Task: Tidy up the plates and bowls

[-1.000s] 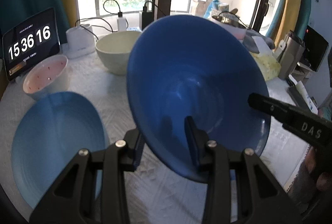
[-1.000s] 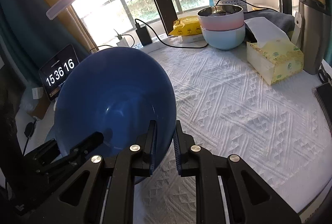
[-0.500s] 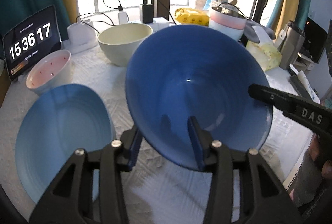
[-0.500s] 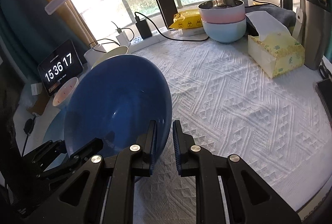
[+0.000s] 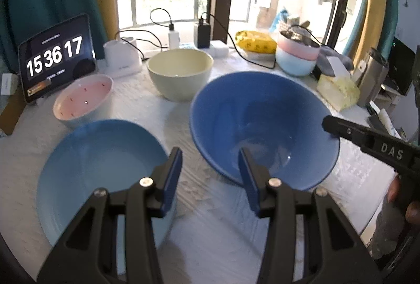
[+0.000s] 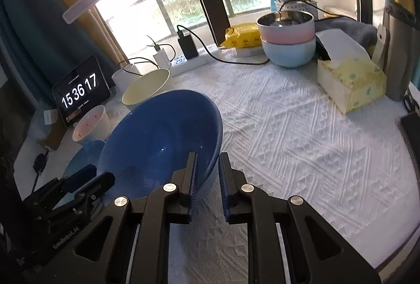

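Observation:
A large dark blue bowl [image 5: 262, 126] hangs tilted just over the white tablecloth. My right gripper [image 6: 207, 173] is shut on its near rim and shows in the left wrist view as a black finger [image 5: 338, 126] on the bowl's right edge. My left gripper [image 5: 208, 160] stands open a little back from the bowl's left side, its pads off the wall. A light blue plate [image 5: 99, 173] lies left of the bowl, under my left finger. Behind it sit a small pink-lined bowl [image 5: 84, 97] and a cream bowl [image 5: 179, 73].
Stacked pink and light blue bowls [image 6: 288, 42] stand at the back right beside a yellow tissue box [image 6: 349, 84]. A clock tablet [image 5: 55, 58], chargers and cables line the window side. A steel flask [image 5: 372, 76] stands at the right edge.
The dark blue bowl has come down from a steep, raised tilt to a lower, flatter pose. My left gripper let go of its rim, widened and drew back. The right gripper kept its hold.

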Tool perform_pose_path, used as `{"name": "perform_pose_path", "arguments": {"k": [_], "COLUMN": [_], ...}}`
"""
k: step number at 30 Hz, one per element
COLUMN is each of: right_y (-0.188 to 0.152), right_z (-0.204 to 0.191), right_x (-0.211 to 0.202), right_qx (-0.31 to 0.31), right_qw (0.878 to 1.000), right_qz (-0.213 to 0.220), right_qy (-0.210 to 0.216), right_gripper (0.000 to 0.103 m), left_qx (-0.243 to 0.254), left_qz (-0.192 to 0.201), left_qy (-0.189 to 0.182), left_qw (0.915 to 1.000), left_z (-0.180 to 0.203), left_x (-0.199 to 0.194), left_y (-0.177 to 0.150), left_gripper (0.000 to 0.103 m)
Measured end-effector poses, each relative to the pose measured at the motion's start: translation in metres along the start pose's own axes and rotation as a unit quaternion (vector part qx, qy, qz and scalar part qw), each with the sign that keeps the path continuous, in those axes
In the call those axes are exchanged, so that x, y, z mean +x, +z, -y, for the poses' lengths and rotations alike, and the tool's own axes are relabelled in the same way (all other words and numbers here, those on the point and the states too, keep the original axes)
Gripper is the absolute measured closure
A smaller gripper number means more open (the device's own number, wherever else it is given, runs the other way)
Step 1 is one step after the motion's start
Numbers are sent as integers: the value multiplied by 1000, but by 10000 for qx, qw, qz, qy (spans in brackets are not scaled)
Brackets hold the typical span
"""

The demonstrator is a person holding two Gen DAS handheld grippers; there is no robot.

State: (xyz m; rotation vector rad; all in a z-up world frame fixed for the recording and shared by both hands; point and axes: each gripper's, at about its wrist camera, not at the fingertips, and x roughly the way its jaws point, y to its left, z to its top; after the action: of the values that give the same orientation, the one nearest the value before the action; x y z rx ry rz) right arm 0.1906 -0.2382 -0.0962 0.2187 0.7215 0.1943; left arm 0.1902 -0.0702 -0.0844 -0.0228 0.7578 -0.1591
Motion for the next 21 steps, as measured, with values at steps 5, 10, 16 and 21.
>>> {"name": "perform_pose_path", "arguments": {"k": [5, 10, 16, 21], "right_y": [5, 11, 7, -8], "right_z": [-4, -10, -16, -25], "right_x": [-1, 1, 14, 17], "right_qx": [-43, -120, -185, -156], "right_qw": [10000, 9999, 9987, 9972], "right_qz": [5, -47, -469, -737], "right_qy": [-4, -11, -71, 11], "right_gripper": [85, 76, 60, 60], "left_qx": [-156, -233, -318, -336], "left_qz": [74, 154, 150, 101], "left_qy": [63, 84, 74, 22], "left_qw": [9998, 9996, 9994, 9994], "left_z": [-10, -19, -28, -30], "left_x": [-3, -6, 0, 3], "left_y": [3, 10, 15, 17], "left_gripper": [57, 57, 57, 57]}}
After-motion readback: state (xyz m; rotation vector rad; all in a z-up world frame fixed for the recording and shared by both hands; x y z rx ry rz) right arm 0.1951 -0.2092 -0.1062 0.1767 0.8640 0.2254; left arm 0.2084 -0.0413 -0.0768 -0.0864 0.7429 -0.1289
